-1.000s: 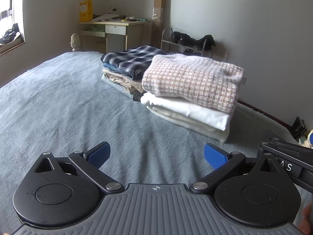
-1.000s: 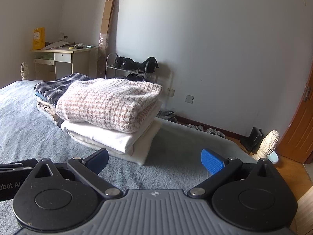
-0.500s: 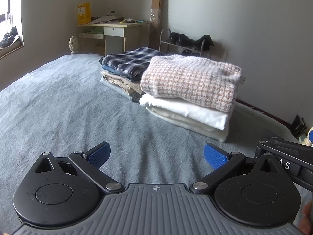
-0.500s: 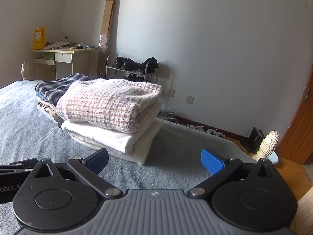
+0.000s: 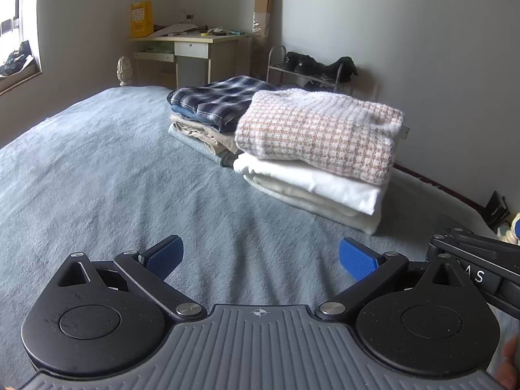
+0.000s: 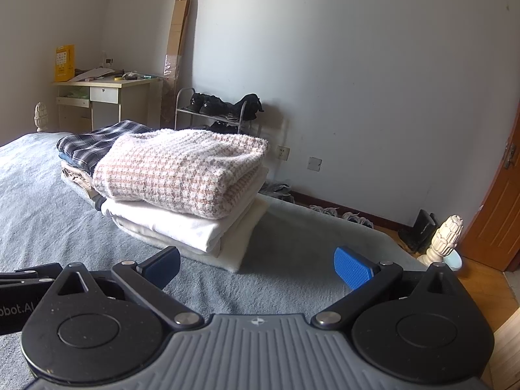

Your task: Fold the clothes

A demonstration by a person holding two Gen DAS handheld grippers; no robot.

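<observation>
Two piles of folded clothes lie on the grey-blue bed cover (image 5: 97,175). A pink-and-white checked knit sweater (image 5: 318,133) (image 6: 182,172) tops white folded garments (image 5: 312,188) (image 6: 175,224). Behind it a blue plaid shirt (image 5: 217,97) (image 6: 94,143) tops beige and grey folded clothes (image 5: 201,133). My left gripper (image 5: 260,256) is open over bare bed cover, short of the piles, with nothing between its blue pads. My right gripper (image 6: 256,265) is open too, close in front of the white pile. Part of the right gripper (image 5: 477,260) shows at the left wrist view's right edge.
A desk (image 5: 191,48) (image 6: 104,94) with clutter and a yellow box stands in the far corner. A shoe rack (image 5: 312,68) (image 6: 221,110) stands by the wall behind the piles. A wooden door (image 6: 500,211) and the bed's carved post (image 6: 445,237) are at the right.
Both grippers stay open and empty. The left wrist view has shifted slightly, so the piles sit a little lower and nearer. The clothes have not moved.
</observation>
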